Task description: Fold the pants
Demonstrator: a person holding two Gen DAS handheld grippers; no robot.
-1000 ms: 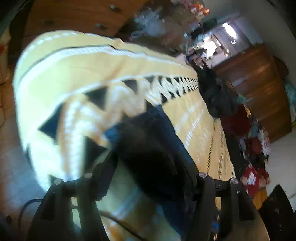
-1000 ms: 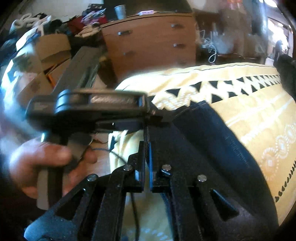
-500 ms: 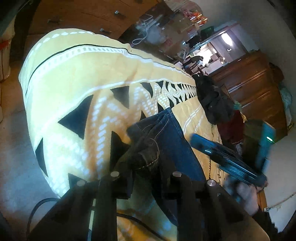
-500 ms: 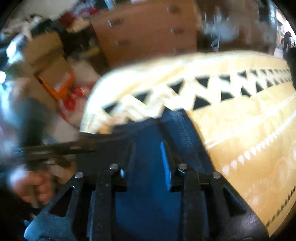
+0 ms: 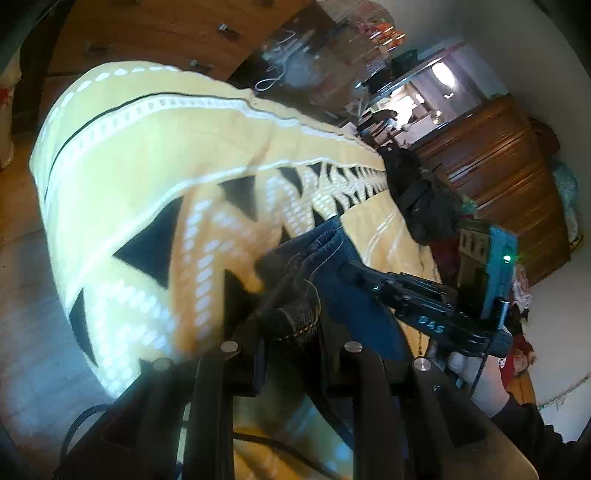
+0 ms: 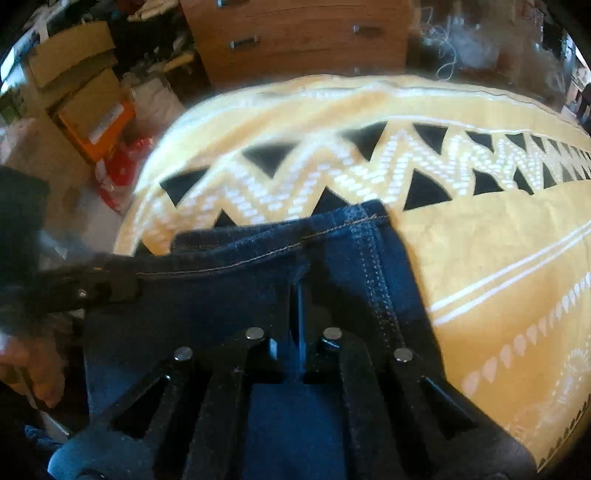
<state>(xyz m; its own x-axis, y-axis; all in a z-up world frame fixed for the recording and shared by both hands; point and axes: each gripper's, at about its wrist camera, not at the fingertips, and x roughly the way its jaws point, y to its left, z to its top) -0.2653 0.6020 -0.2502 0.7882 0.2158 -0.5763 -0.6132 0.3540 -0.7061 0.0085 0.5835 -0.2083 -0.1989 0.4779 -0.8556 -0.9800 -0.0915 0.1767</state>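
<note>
Dark blue denim pants [image 6: 240, 306] lie on a yellow bedspread [image 6: 480, 240] with black triangles, their stitched hem toward the bed's end. My left gripper [image 5: 291, 326] is shut on a bunched corner of the hem [image 5: 295, 317]; in the right wrist view it [image 6: 118, 286] comes in from the left at the hem's edge. My right gripper [image 6: 299, 299] points steeply down, shut on a pinch of denim just behind the hem, near the side seam. From the left wrist view its tip [image 5: 349, 267] sits on the pants [image 5: 354, 299].
The bedspread [image 5: 147, 166] drops off to the floor [image 5: 22, 295] beyond the hem. A wooden dresser [image 6: 295, 33] and cardboard boxes [image 6: 74, 74] stand past the bed's end. A dark clothes pile [image 5: 417, 199] lies further along the bed. The person's hands [image 5: 480, 384] [image 6: 33, 365] hold the gripper handles.
My left gripper went from wide open to shut on the bunched hem. My right gripper swung across over the pants, opened briefly and shut on the denim.
</note>
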